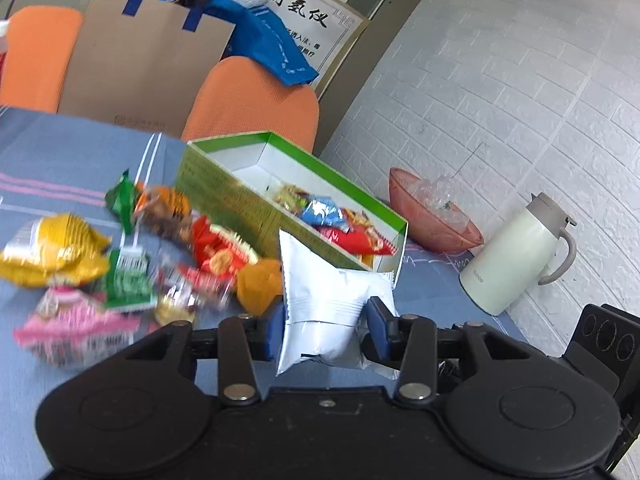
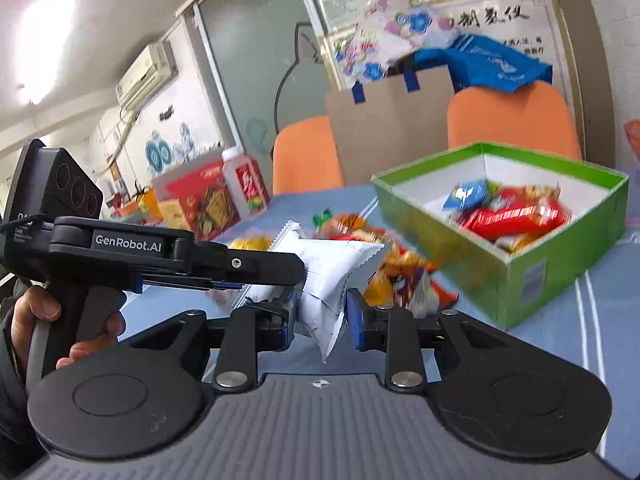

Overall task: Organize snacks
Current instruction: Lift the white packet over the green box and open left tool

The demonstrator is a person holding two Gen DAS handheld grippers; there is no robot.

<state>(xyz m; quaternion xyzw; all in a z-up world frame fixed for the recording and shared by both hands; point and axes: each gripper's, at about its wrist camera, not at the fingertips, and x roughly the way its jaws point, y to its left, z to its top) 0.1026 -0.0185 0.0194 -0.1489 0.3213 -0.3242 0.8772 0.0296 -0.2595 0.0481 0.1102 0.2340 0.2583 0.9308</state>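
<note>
While both grippers pinch silver packets, the left gripper (image 1: pixel 325 332) clamps one silver packet (image 1: pixel 328 296) and the right gripper (image 2: pixel 322 316) another (image 2: pixel 332 276), held above the table near the green box (image 2: pixel 560 264), probably to drop in

Close wrist views, sharing green box (image 1: pixel 224 184)

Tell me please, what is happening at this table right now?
A person is sorting snacks with two handheld grippers. The left gripper and the right gripper both pinch the same white snack packet, which is held above the blue cloth. The green box already holds several snacks, and a loose pile of packets lies beside it on the cloth.
</note>
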